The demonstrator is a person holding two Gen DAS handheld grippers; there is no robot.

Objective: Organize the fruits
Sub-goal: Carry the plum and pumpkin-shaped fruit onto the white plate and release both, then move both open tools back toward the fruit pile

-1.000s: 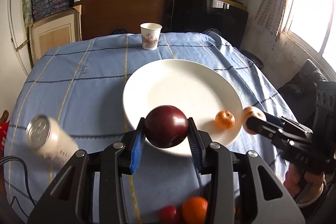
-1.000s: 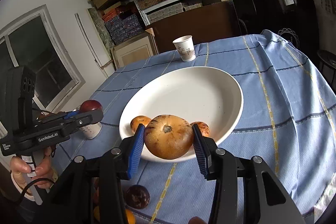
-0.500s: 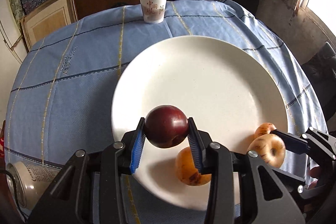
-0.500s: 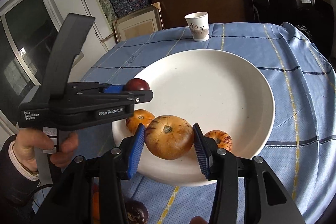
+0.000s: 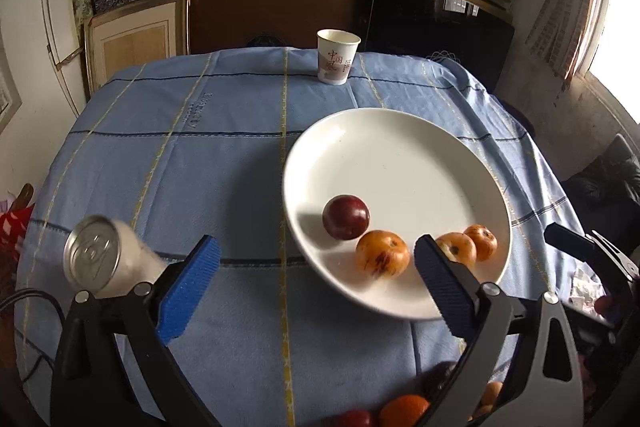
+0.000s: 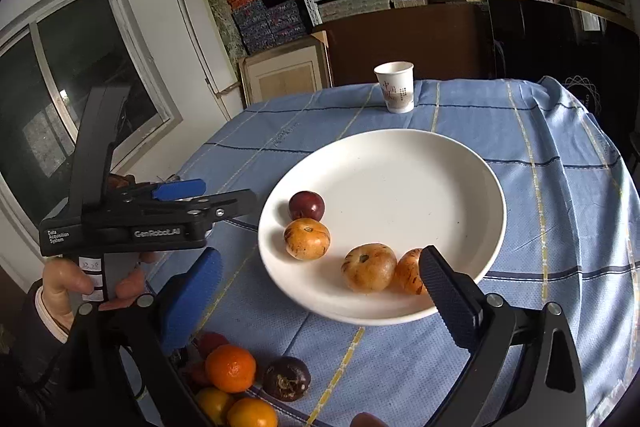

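writing: "GenRobot.AI" + "Data Acquisition System" on left gripper [image 6: 208,205] body; red characters on paper cup [image 6: 394,86], table's far edge | jaws: left & right gripper [image 6: 320,293] just opened wide, both empty | fruit: plum [image 5: 345,217] + 3 orange fruits on plate [image 5: 400,131], near rim; more fruit at table's near edge

Both grippers have just sprung wide, nothing between their blue pads. The left gripper [image 5: 316,279] points down toward 12 o'clock; the right gripper [image 6: 320,291] likewise. At 9 o'clock, a hand [image 6: 80,283] clasps the left tool's handle.
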